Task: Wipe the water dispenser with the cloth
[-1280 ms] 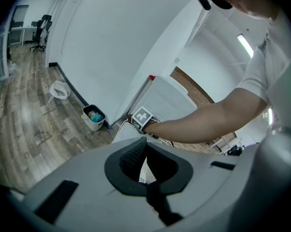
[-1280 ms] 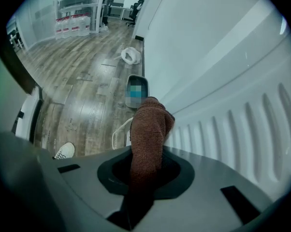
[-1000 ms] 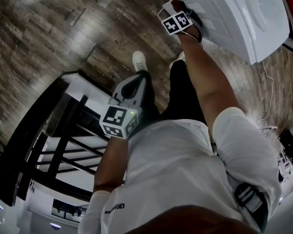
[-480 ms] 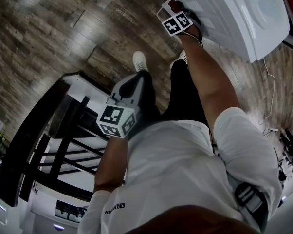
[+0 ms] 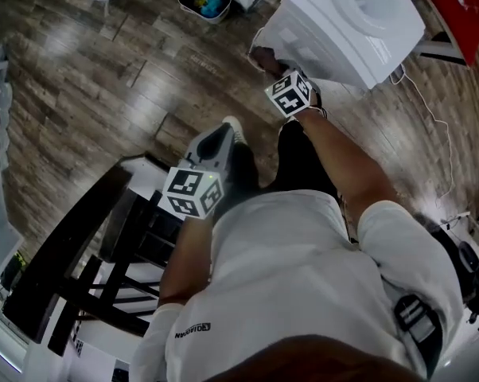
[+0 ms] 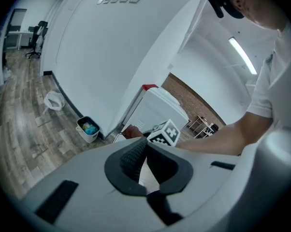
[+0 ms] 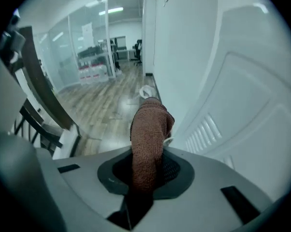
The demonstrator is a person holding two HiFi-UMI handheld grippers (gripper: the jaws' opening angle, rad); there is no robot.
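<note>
Knitted brown cloth between right tongs

Even light from ceiling strip; strong fisheye warp, black vignetted corners

In the head view the water dispenser runs off the top edge at the upper right, the cloth mostly hides behind the right gripper, and the stuff inside the little bin at the top is too small to tell.
</note>
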